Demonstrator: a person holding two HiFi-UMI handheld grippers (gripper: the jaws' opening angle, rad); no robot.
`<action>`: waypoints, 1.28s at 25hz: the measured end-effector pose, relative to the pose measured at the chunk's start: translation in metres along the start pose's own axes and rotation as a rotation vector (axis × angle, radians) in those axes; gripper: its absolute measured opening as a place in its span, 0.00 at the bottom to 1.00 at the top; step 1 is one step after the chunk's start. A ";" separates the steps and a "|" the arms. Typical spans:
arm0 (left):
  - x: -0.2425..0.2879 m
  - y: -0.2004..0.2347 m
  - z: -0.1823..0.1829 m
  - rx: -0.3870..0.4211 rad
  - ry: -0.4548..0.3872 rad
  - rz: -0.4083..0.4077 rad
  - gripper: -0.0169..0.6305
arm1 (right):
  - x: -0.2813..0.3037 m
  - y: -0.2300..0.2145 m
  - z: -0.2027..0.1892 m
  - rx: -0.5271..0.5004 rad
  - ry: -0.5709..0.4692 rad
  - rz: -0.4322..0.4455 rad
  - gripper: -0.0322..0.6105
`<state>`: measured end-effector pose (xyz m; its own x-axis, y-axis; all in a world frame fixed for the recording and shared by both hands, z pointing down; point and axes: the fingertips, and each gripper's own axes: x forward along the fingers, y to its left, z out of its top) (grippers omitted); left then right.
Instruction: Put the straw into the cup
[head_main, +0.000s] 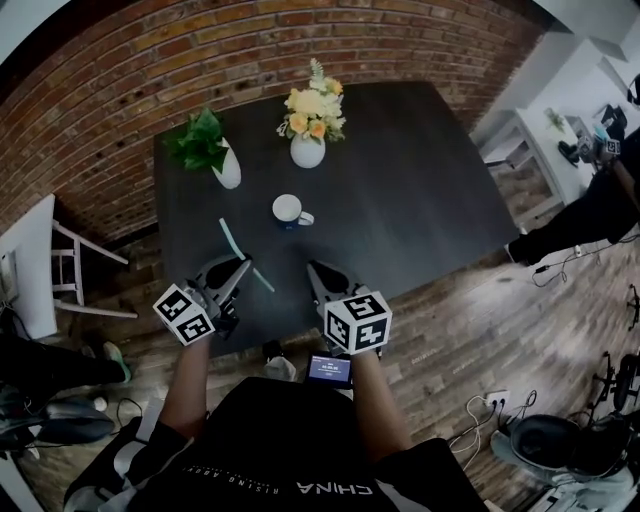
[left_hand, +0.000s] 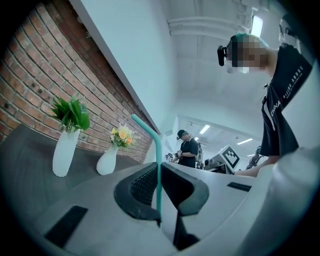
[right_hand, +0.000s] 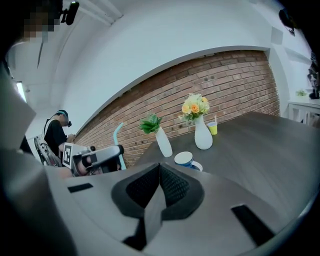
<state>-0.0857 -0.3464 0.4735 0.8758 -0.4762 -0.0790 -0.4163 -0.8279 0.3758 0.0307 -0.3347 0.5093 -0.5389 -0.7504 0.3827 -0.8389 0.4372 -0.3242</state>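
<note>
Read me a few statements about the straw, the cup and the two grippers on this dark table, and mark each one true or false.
1. The left gripper is shut on the teal straw. True.
2. The straw already stands in the cup. False: the cup has no straw in it. The straw is in the left gripper, short of the cup.
3. The right gripper holds the cup by its handle. False: the right gripper is shut on nothing and is apart from the cup.
4. Two white vases stand beyond the cup. True: the flower vase and the leafy vase.
5. The cup lies tipped over. False: it stands upright on the table.
</note>
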 end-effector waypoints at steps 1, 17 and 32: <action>0.003 0.002 -0.002 -0.006 0.004 -0.002 0.06 | 0.003 -0.001 -0.002 -0.001 0.009 0.001 0.06; 0.062 0.021 0.020 0.036 -0.061 0.108 0.06 | 0.031 -0.053 0.054 -0.046 0.005 0.149 0.06; 0.069 0.016 0.020 0.056 -0.040 0.121 0.06 | 0.028 -0.057 0.053 -0.024 -0.004 0.180 0.06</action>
<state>-0.0369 -0.3984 0.4556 0.8082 -0.5843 -0.0737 -0.5325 -0.7784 0.3324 0.0674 -0.4072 0.4925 -0.6806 -0.6607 0.3166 -0.7302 0.5766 -0.3665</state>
